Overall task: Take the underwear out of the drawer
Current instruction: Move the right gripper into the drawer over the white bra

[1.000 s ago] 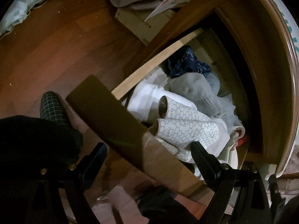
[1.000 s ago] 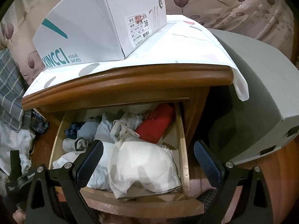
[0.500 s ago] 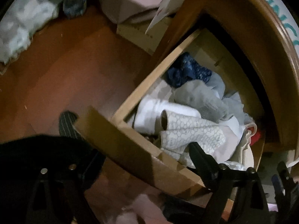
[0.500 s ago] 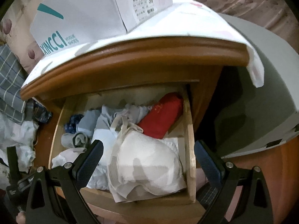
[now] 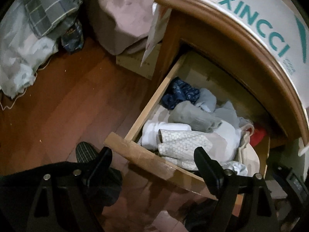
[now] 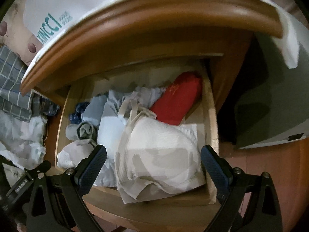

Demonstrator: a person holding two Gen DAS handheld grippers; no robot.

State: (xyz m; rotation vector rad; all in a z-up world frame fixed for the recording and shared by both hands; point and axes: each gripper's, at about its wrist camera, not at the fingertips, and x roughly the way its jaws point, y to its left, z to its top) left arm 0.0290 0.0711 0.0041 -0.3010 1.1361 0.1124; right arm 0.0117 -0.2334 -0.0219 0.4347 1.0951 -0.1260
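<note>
The nightstand drawer (image 6: 211,127) stands pulled open and full of folded clothes; its front rim also shows in the left wrist view (image 5: 146,158). A white padded bra (image 6: 162,154) lies at the front right, a red roll (image 6: 177,100) behind it, grey and blue pieces (image 6: 90,112) to the left. In the left wrist view a patterned white roll (image 5: 183,145), grey socks (image 5: 193,116) and a dark blue piece (image 5: 181,92) lie in the drawer. My right gripper (image 6: 153,164) is open, just above the bra. My left gripper (image 5: 152,158) is open over the drawer's front left corner.
A white shoe box (image 5: 270,29) sits on a cloth on the nightstand top (image 6: 154,19). A grey box (image 6: 270,106) stands right of the nightstand. Bedding and a plaid cloth (image 5: 38,19) lie on the wood floor (image 5: 67,106) at left. My slippered foot (image 5: 85,152) is near the drawer.
Both grippers have moved closer to the drawer. The right one has come down over the white bra. The left view has swung up toward the nightstand top. Both stay open.
</note>
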